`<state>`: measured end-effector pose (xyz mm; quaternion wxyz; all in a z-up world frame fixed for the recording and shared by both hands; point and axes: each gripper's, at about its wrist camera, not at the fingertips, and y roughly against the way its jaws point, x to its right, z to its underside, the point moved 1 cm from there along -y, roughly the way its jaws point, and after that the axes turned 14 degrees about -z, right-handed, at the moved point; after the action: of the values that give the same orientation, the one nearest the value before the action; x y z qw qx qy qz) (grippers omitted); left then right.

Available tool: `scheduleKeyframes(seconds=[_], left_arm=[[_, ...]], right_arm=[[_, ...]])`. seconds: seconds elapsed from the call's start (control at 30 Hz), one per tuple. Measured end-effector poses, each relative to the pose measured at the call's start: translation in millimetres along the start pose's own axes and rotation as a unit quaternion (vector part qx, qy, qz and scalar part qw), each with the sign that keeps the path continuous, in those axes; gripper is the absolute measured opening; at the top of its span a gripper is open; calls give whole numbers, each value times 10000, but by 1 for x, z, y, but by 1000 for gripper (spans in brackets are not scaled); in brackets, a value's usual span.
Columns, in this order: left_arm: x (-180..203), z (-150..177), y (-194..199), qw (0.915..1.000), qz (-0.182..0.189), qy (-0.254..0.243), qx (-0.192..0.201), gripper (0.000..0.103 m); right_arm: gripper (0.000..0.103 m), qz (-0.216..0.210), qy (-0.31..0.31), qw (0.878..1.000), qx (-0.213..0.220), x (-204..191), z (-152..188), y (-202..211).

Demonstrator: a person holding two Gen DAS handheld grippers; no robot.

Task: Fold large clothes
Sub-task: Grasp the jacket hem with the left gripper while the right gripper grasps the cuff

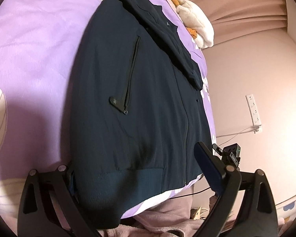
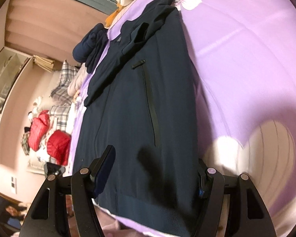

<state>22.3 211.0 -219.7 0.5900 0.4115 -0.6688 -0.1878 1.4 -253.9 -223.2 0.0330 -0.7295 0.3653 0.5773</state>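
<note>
One lilac bed (image 1: 29, 45) fills both views, with one navy jacket (image 1: 140, 90) spread down the centre, hem at the bottom edge. The left gripper (image 1: 140, 169) and right gripper (image 2: 155, 179) both hover released, straddling the hem. Uneven pinches could drag the jacket askew.

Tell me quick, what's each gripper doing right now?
Left gripper: open, straddling the jacket hem, holding nothing.
Right gripper: open over the jacket hem, holding nothing.
</note>
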Motion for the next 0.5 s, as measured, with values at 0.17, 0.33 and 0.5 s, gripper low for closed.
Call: scheduleKeyframes(seconds=[0.17,0.33,0.5], left_arm=[[-2,1,-1,10000,42,58,28,97],[-1,0,-2,10000,25,57,53,97],[1,-1,-2,9999,-47,86,83,97]], right_arm=[[69,-138,-202,9997,96,1,9,3],[69,-219,-250,9994,-36,-1,19,2],[70,-152,-176,9997,-5,-6,20,-5]])
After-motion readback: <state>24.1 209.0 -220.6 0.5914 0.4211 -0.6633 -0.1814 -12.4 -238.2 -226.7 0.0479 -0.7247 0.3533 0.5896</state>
